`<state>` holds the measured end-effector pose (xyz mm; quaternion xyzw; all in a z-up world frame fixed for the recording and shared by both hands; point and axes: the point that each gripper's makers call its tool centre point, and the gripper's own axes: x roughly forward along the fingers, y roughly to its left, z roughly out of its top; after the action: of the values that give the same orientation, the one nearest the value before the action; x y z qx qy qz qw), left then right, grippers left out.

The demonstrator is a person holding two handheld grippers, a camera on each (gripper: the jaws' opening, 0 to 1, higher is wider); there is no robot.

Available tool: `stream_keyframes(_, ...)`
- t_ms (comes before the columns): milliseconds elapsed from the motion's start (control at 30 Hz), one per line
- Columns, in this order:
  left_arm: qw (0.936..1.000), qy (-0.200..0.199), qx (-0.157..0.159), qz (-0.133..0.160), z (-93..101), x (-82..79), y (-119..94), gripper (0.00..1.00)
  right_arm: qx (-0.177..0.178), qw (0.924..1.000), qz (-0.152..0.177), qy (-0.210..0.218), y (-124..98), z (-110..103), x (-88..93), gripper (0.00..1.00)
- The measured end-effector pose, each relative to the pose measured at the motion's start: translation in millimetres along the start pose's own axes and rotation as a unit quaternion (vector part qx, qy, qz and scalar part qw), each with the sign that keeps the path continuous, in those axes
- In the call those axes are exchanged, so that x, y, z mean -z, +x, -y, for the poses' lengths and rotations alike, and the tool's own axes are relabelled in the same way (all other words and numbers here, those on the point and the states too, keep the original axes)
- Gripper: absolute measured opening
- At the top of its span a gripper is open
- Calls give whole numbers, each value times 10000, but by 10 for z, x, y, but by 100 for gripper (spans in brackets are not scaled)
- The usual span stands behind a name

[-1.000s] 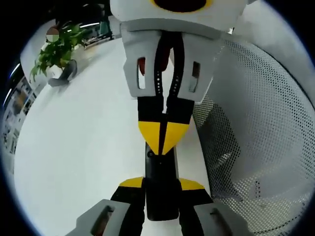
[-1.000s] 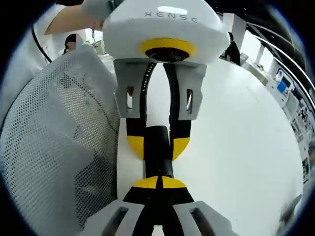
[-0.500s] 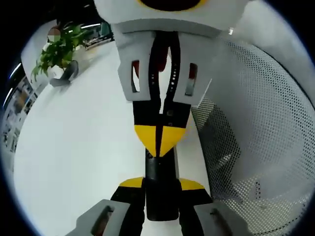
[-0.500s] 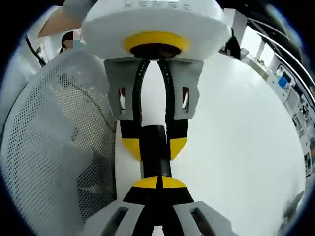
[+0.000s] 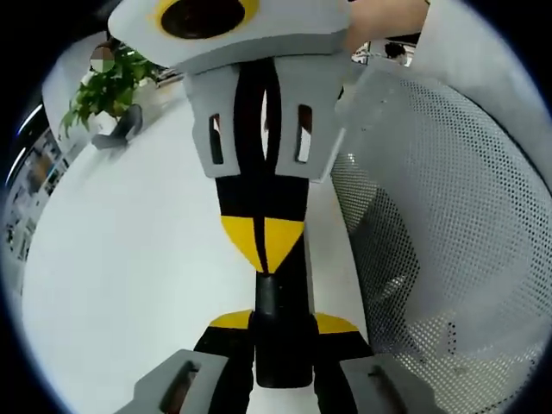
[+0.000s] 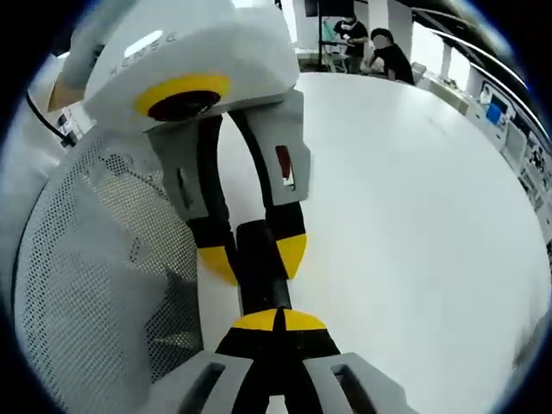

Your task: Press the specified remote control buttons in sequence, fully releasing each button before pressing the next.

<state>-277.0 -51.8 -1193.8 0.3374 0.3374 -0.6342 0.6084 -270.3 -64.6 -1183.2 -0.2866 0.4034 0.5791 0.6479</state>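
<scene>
A black remote control (image 5: 280,345) stands up between my left gripper's (image 5: 283,323) yellow-tipped jaws, which are shut on its sides. My right gripper (image 5: 263,246) comes down from the top of the left gripper view, its jaws shut, with the joined yellow tips resting against the remote's upper end. In the right gripper view my right gripper (image 6: 278,319) is shut at the bottom, touching the remote (image 6: 259,276). Just beyond it, my left gripper (image 6: 254,256) clamps the remote. The remote's buttons are hidden.
The white table (image 5: 129,259) runs under both grippers. A white perforated mesh shell (image 5: 448,241) curves close beside them, also seen as the mesh (image 6: 95,293) in the right gripper view. A potted plant (image 5: 103,86) stands far off. People (image 6: 379,52) are at the table's far end.
Both views have tilted as the hands rolled, so each gripper now looks slanted in the other's view. The right gripper's shut tips stay on the remote. The left grip is unchanged.
</scene>
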Motion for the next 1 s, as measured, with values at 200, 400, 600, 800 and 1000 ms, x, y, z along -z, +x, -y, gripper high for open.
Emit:
stream_keyframes(200,9999,-80,-75,68,-1,-3,3,24,85,9983,-188,553,30,70,-11,0)
stream_keyframes(400,9991,-213,-157,336,-9,2,-5,24,125,9950,-396,904,52,102,-4,0)
stream_keyframes(600,9971,-273,-216,682,10,-5,-21,24,452,9953,-101,847,38,82,-9,0)
stream_keyframes(800,9956,-158,-134,910,32,-11,-48,24,1061,9910,502,637,-18,-52,-37,0)
stream_keyframes(1000,9911,-150,-353,1275,130,-6,-72,24,1262,9904,392,407,13,-226,-94,0)
